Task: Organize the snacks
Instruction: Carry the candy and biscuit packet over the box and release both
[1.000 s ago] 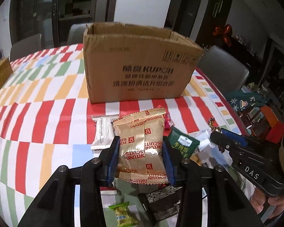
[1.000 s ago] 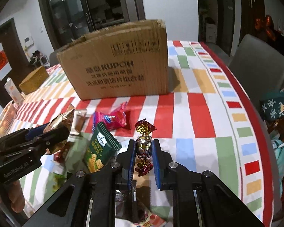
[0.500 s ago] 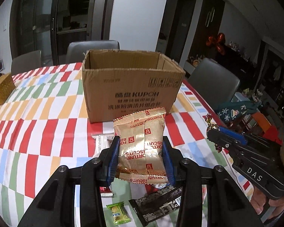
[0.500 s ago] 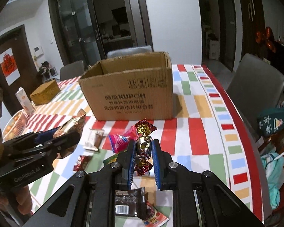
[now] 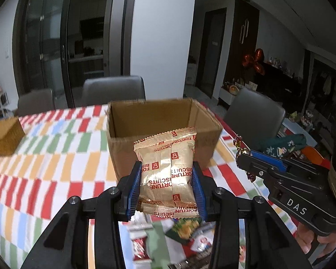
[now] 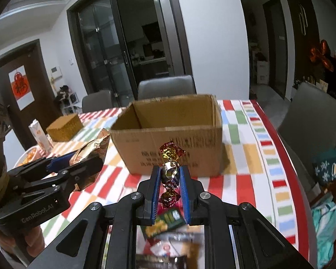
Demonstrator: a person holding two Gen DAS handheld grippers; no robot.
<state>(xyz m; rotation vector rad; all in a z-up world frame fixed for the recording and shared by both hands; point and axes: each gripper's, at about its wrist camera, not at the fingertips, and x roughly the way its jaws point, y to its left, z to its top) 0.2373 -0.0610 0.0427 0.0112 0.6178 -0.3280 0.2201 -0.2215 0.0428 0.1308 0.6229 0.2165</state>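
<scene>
My left gripper (image 5: 166, 188) is shut on a gold Fortune Biscuits packet (image 5: 166, 168) and holds it up in the air, in front of the open cardboard box (image 5: 163, 134). My right gripper (image 6: 170, 179) is shut on a gold and red foil-wrapped candy (image 6: 170, 170), also lifted, in front of the same box (image 6: 174, 145). The right gripper shows at the right of the left wrist view (image 5: 244, 157); the left gripper shows at the left of the right wrist view (image 6: 87, 161). The box looks empty inside as far as I can see.
Several loose snack packets (image 5: 181, 235) lie on the striped tablecloth (image 5: 44, 168) below the grippers. A woven brown box (image 6: 65, 126) and a carton (image 6: 37, 132) stand at the far left. Grey chairs (image 6: 313, 116) surround the table.
Both grippers have risen well above the table with their snacks and now look over the box's front wall into its opening. The snacks on the table have dropped out of the middle of view.
</scene>
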